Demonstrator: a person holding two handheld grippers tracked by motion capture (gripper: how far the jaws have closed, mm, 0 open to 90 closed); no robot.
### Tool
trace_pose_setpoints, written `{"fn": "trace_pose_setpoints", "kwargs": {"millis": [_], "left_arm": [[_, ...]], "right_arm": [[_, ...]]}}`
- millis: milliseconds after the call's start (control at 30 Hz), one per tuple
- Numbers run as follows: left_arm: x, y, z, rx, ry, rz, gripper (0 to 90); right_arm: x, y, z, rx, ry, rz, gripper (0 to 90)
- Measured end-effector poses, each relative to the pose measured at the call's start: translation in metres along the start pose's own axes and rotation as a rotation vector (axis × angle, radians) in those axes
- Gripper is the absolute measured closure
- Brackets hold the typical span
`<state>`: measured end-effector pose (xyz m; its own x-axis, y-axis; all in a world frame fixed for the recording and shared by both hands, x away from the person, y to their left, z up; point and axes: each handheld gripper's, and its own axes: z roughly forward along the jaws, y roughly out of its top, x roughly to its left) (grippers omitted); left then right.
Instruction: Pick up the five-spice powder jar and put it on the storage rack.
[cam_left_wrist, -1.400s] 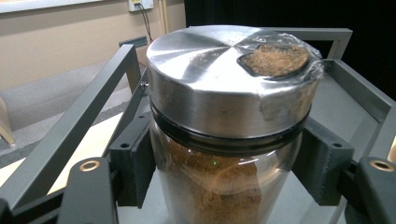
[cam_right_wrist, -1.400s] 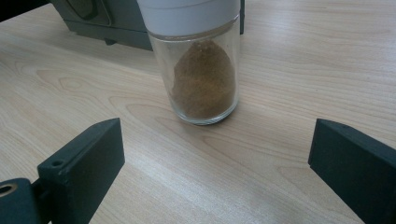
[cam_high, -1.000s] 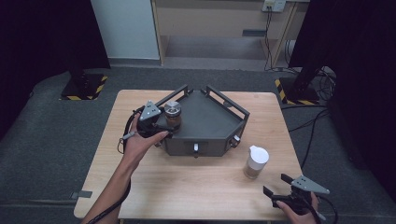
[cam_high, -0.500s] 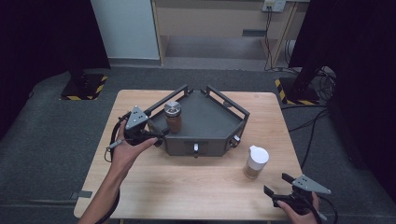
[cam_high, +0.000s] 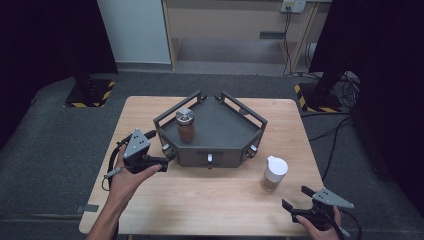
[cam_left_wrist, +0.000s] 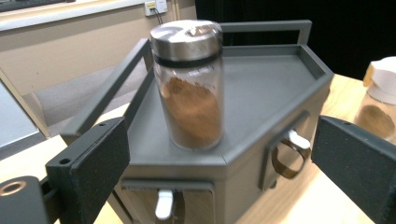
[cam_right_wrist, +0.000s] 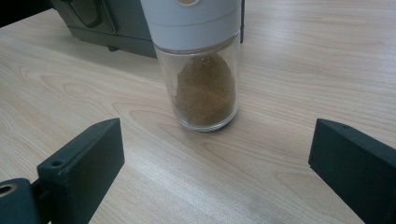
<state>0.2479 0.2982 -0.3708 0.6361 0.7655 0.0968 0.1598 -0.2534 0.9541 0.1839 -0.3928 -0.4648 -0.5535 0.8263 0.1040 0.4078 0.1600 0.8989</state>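
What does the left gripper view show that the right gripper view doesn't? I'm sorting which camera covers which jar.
Left gripper view alone: the steel-lidded jar standing on the grey rack's top, the railings around it, and the left gripper's open jaws, nothing between them. Right gripper view alone: the right gripper's open jaws aimed at the white-capped jar close up on the table. Shared: that white-capped jar, part of the rack and the wooden tabletop.

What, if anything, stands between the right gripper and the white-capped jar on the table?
Nothing visible does. The right gripper sits open with bare table between its fingers and the white-capped jar. The grey rack lies beyond the jar, not in the path.
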Motion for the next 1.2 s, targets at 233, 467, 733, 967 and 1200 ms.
{"fn": "trace_pose_setpoints", "kwargs": {"millis": [233, 467, 733, 967, 1200], "left_arm": [[-0.011, -0.018, -0.008, 0.006, 0.005, -0.011, 3.5], [-0.019, -0.039, -0.013, 0.013, 0.013, -0.031, 3.8], [-0.026, -0.065, -0.02, 0.014, 0.024, -0.066, 3.8], [-0.031, -0.083, -0.027, 0.026, 0.046, -0.078, 3.7], [-0.034, -0.096, -0.035, 0.034, 0.053, -0.086, 3.8]], "right_arm": [[0.0, 0.0, -0.001, -0.002, 0.0, 0.0, 3.7], [0.0, 0.0, -0.001, -0.001, 0.001, -0.003, 3.6], [0.0, 0.0, 0.0, 0.004, 0.003, -0.01, 3.1], [0.0, 0.001, -0.001, 0.005, 0.002, -0.013, 3.0], [0.0, 0.0, -0.002, 0.006, -0.002, -0.012, 2.8]]}}
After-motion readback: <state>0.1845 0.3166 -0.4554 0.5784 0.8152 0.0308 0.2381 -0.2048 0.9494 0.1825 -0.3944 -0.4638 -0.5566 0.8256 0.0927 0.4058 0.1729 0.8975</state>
